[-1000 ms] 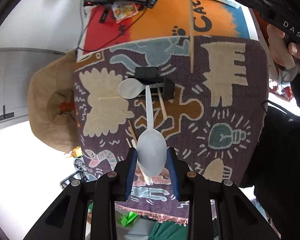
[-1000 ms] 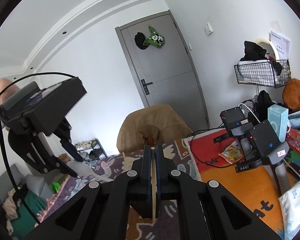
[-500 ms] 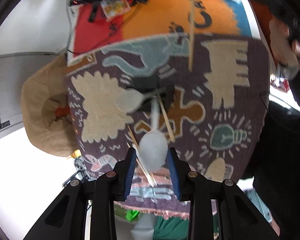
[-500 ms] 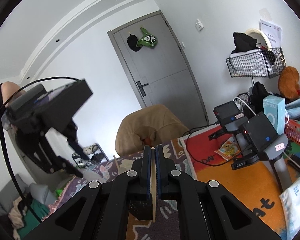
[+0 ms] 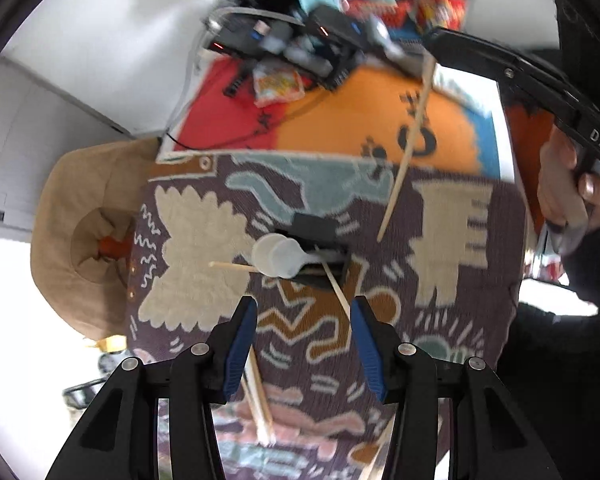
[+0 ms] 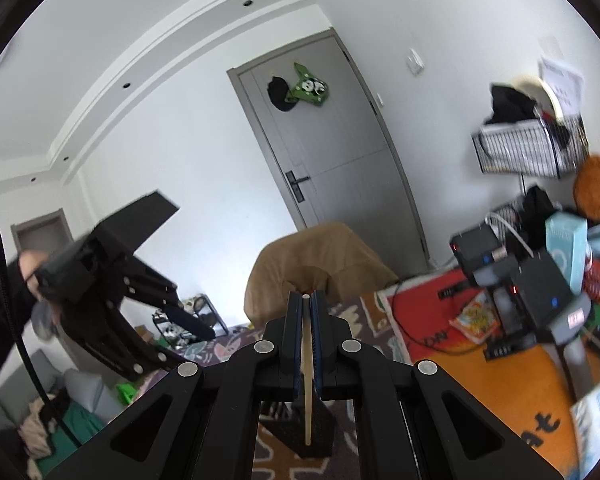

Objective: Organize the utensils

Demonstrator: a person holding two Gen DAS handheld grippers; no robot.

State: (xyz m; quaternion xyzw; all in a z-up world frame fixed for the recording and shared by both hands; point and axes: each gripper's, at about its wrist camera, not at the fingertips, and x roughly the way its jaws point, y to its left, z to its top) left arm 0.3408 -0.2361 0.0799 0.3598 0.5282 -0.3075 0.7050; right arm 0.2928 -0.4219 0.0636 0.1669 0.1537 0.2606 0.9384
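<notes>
One chopstick in right tongs

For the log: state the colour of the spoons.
White spoons; left wrist view shows them best.

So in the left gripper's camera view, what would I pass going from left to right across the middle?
Tan cushion → cream butterfly pattern → white plastic spoons → black holder → raised chopstick → person's hand.

Two white spoons, about five chopsticks
</notes>
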